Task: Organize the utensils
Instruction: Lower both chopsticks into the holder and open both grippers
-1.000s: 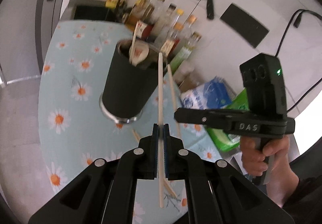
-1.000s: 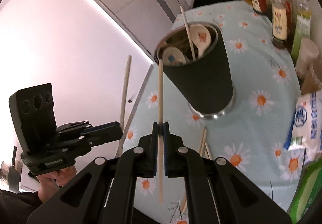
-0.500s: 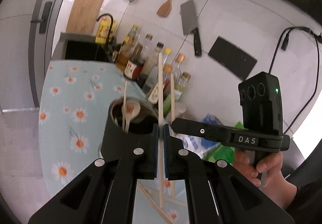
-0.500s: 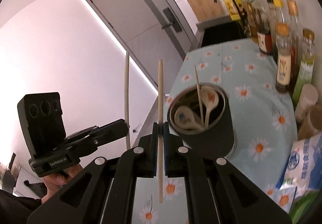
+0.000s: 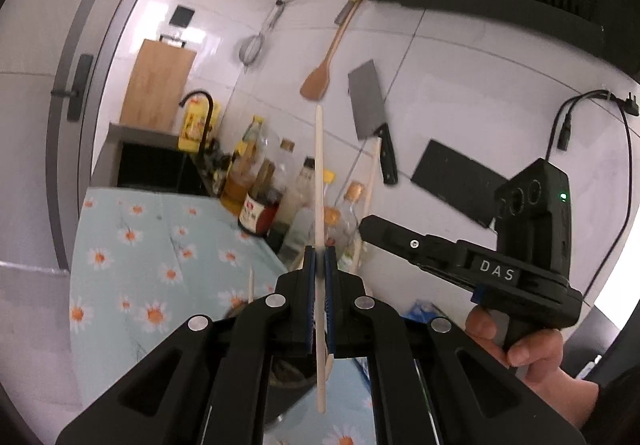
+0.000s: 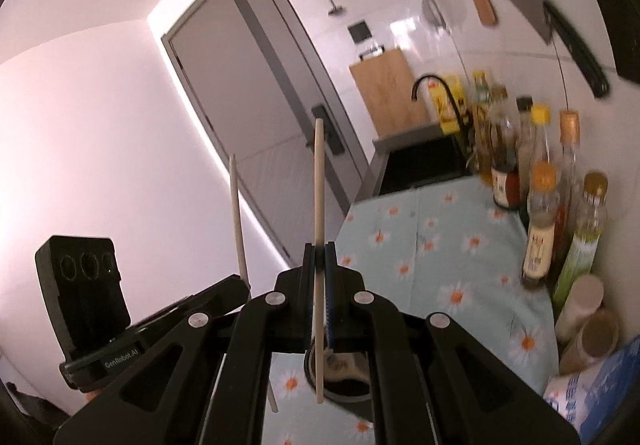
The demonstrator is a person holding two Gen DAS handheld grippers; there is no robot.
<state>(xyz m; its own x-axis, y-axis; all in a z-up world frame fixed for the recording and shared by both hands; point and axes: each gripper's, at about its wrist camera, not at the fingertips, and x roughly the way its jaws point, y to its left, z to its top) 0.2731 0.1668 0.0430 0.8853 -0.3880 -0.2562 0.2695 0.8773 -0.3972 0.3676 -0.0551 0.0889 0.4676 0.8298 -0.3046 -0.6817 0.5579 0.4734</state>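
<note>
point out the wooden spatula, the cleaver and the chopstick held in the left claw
light wooden spatula hung on the wall (image 5: 317,84), left wrist view, on its broad blade
steel cleaver with black handle (image 5: 366,101), left wrist view, on its flat blade
pale wooden chopstick (image 5: 319,173), left wrist view, on the shaft above the left claw (image 5: 319,255)

Both chopsticks (image 5: 319,181) (image 6: 319,185) look like pale, matt wood; the fingers (image 5: 307,285) are matt black plastic with ribbed blue pads (rubbery-looking); the table (image 6: 460,265) wears a daisy-print cloth, and the wall tiles (image 5: 460,93) are glossy
</note>
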